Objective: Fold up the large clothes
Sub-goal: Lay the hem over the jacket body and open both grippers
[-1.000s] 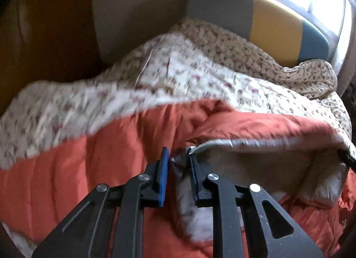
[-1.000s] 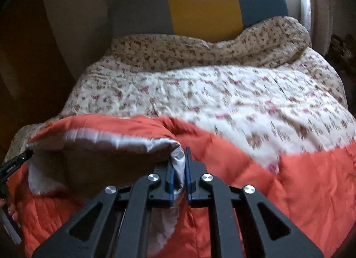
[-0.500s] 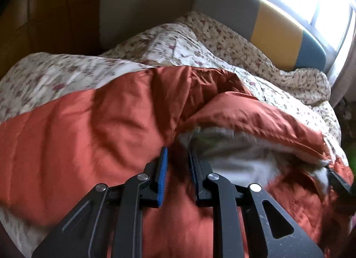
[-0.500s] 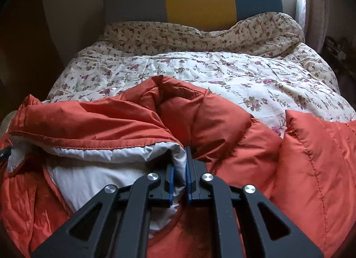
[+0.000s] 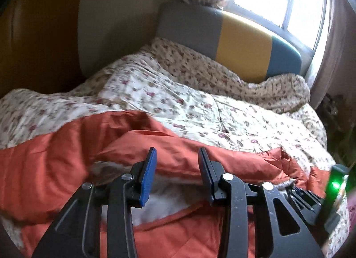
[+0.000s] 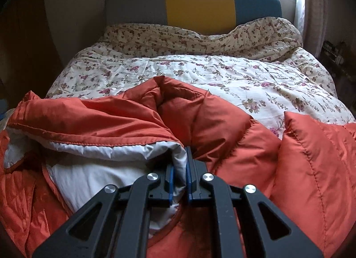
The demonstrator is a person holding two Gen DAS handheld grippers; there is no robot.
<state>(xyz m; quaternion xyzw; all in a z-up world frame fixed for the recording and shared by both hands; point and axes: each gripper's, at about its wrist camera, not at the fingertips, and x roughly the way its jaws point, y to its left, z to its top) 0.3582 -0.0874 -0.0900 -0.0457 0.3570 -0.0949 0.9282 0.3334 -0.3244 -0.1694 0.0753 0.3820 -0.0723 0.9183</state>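
White lining of the coat [image 6: 222, 129] is pinched in the right hand-held gripper [image 6: 179, 182], to keep the fold. Left hand-held gripper [image 5: 176, 178] is opening, nothing between. Coat lies at the bed's [image 6: 222, 75] near edge.

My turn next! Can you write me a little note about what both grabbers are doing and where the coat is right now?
Left gripper: jaws opening, nothing pinched; it hovers above the orange coat.
Right gripper: shut on the coat's white-lined edge.
The coat lies crumpled on the flowery quilt at the near end of the bed, one flap turned over so the white lining shows.
Done: one flap brought across.
Left: probably let go on the right, smooth it out, fold the rest.
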